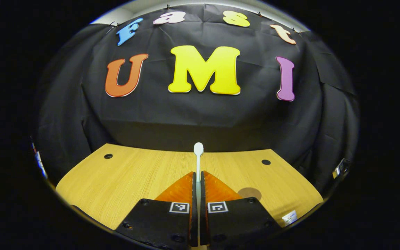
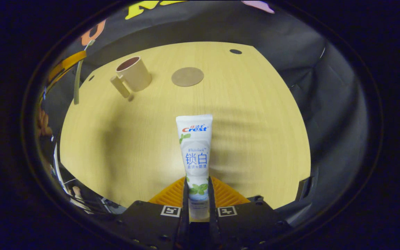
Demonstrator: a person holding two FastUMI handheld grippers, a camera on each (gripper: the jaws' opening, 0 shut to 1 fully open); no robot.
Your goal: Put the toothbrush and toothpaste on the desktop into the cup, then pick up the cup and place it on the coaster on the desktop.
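In the left gripper view I have the left tool [image 1: 197, 180] clamped on the toothbrush [image 1: 198, 156]; both fingers press its thin handle, and its rounded end sticks out forward past the fingertips, above the bench [image 1: 134, 177]. The coaster [image 1: 249, 193] lies flat on the bench just right of my tool's fingers, partly hidden behind them.

In the right gripper view my right tool [image 2: 197, 194] is clamped on the toothpaste [image 2: 195, 149]. The fingers squeeze the tube near its lower end, and the flat crimped end points away from me over the bench [image 2: 255, 132]. The tube is held clear of the wood and throws a soft shadow to the right.

Farther off in that view the cup [image 2: 133, 73] stands upright on the bench at the far left, its handle toward me. The coaster [image 2: 187, 76] lies just right of the cup, apart from it. At the left edge I also see the left tool [image 2: 64, 66] in the air with the toothbrush [image 2: 78, 76] hanging from it, left of the cup.
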